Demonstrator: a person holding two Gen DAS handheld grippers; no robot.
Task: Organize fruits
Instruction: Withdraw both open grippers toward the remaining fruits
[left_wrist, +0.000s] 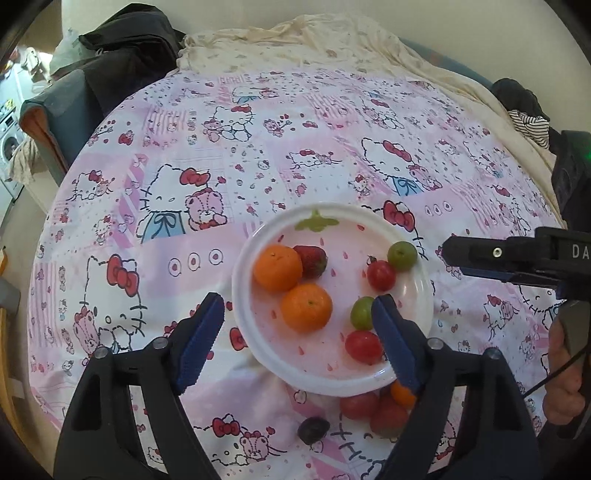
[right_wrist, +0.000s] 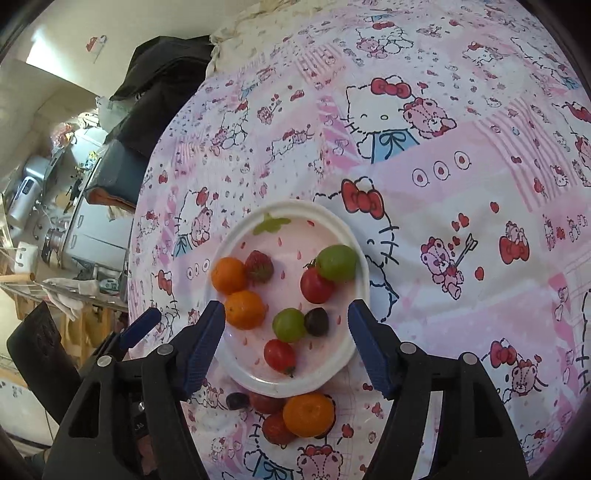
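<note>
A white plate (left_wrist: 417, 288) (right_wrist: 343, 354) sits on a Hello Kitty cloth. It holds two oranges (left_wrist: 306, 307) (right_wrist: 244, 309), a strawberry (left_wrist: 312, 260) (right_wrist: 259, 266), green grapes (left_wrist: 402, 254) (right_wrist: 337, 263), red tomatoes (left_wrist: 364, 346) (right_wrist: 279, 355) and, in the right wrist view, a dark grape (right_wrist: 317, 321). Loose fruit lies in front of the plate: an orange (right_wrist: 308, 414), red pieces (left_wrist: 359, 405) (right_wrist: 266, 402) and a dark grape (left_wrist: 313, 429) (right_wrist: 237, 400). My left gripper (left_wrist: 298, 312) is open over the plate's near side. My right gripper (right_wrist: 286, 319) (left_wrist: 480, 260) is open and empty above the plate.
The cloth (left_wrist: 184, 206) covers a round table. Dark clothes (left_wrist: 125, 55) and a cream sheet (left_wrist: 314, 40) lie at the far side. Appliances and clutter (right_wrist: 55, 206) stand off the table's left edge.
</note>
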